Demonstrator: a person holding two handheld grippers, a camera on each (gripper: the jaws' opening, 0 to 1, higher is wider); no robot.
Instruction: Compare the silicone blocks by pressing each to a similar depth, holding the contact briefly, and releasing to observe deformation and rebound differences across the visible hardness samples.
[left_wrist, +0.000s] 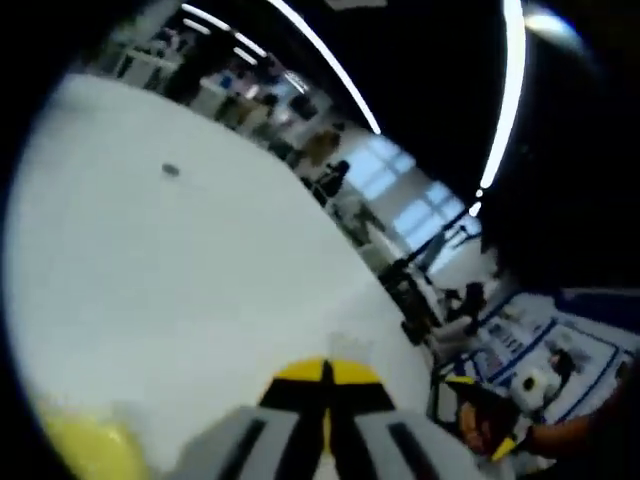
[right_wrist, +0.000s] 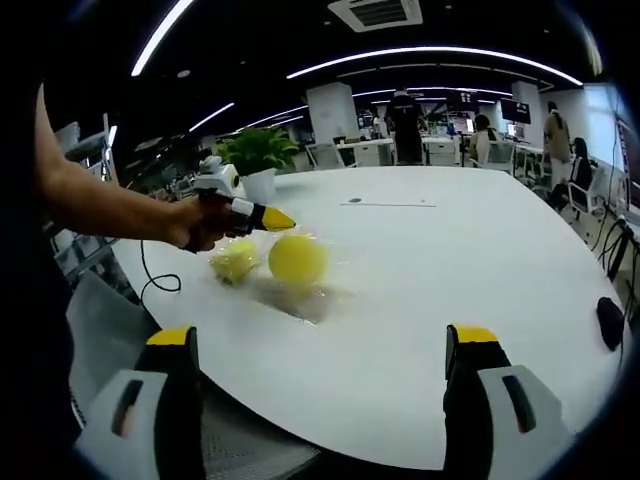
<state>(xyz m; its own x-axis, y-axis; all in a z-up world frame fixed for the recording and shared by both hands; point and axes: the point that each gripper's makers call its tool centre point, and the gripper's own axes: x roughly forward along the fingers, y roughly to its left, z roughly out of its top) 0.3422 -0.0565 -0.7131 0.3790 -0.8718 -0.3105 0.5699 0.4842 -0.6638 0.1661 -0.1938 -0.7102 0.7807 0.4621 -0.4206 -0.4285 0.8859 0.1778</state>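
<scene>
Round block (right_wrist: 298, 259): bright yellow, smooth, ball-like silicone sample; it sits on the white tabletop (right_wrist: 420, 290), near the tabletop's 9 o'clock edge in the right gripper view.
Small block (right_wrist: 234, 262): paler yellow, lumpier and lower; just beside the round one, at its 9 o'clock.
Wrap: a clear glossy film seems to lie under and around both.
Blurred yellow patch (left_wrist: 85, 445): at 7 o'clock in the left gripper view; which sample cannot be told.

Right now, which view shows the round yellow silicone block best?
The right gripper view: the round yellow block sits whole and sharp on the white table, beside a smaller yellow block, with the left gripper just above it. The left gripper view gives only a blurred yellow patch at its lower edge.
</scene>
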